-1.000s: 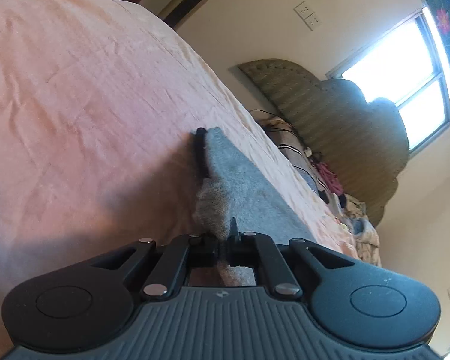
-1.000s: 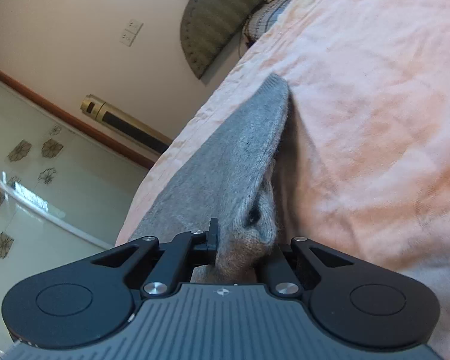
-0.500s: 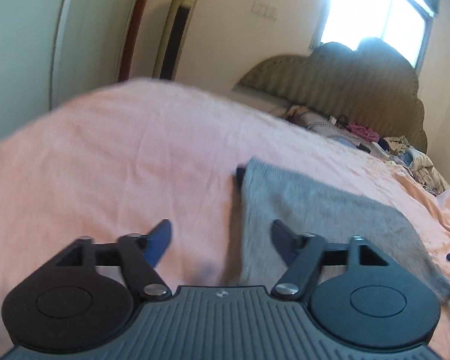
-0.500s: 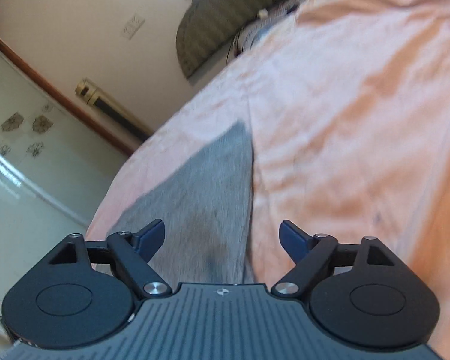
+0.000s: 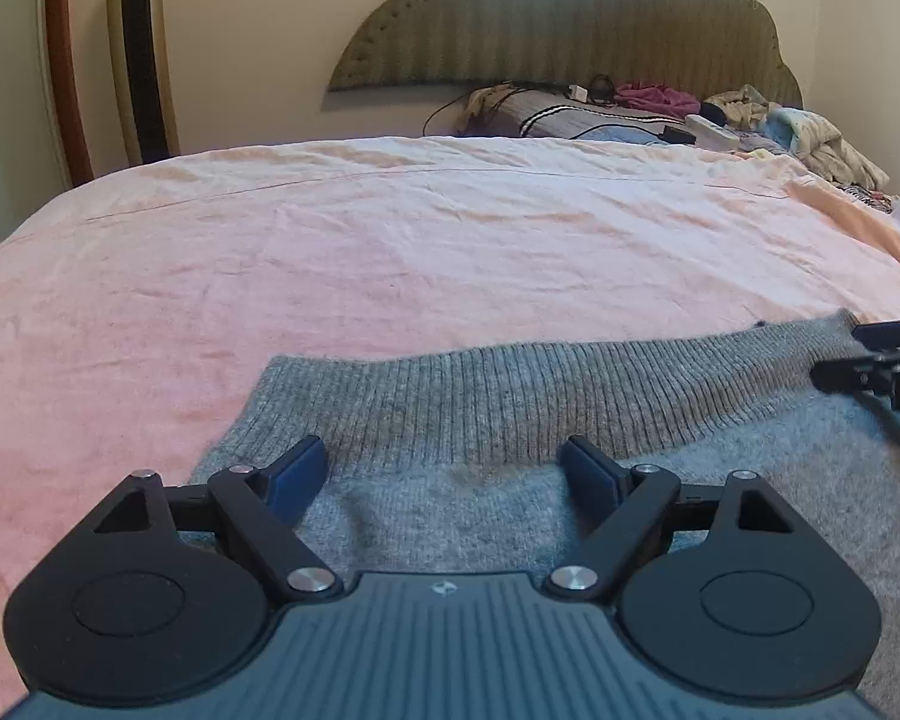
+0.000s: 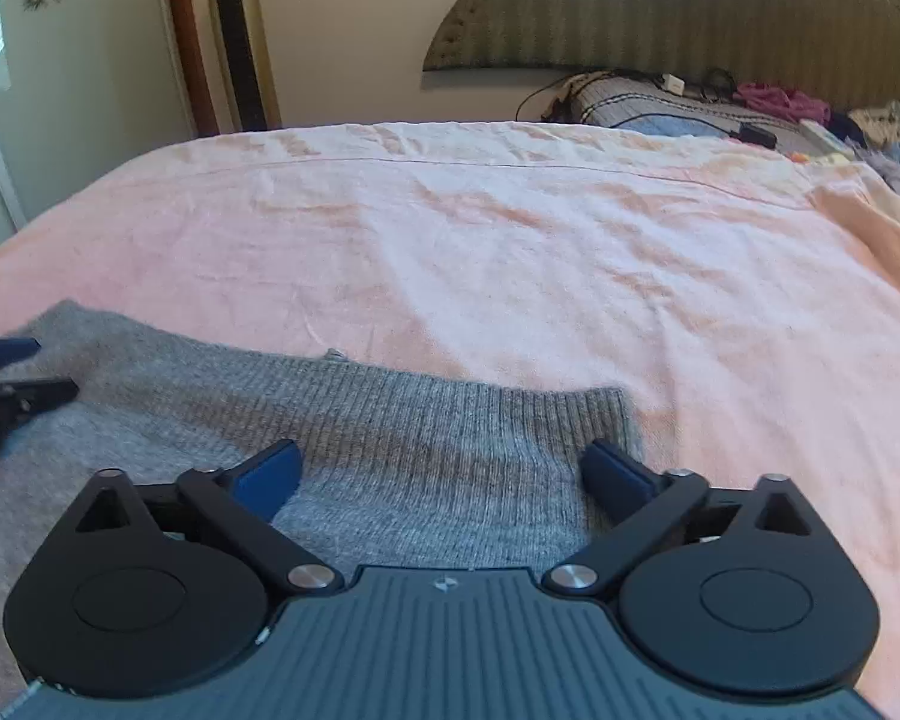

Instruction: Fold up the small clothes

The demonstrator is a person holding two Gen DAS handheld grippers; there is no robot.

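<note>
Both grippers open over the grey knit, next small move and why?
Probably lower both and pinch the ribbed hem corners: the left gripper and right gripper are open above the grey knitted garment, lying flat on the pink bedsheet, held by neither.

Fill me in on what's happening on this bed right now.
A person is folding a gray knit garment on a pink bedsheet, holding a two-finger gripper in each hand. The left gripper and the right gripper both hang just above the garment's ribbed hem, one near each end, with jaws wide open and holding nothing. The garment lies flat on the sheet. Loose clothes and cables sit piled by the headboard.
</note>
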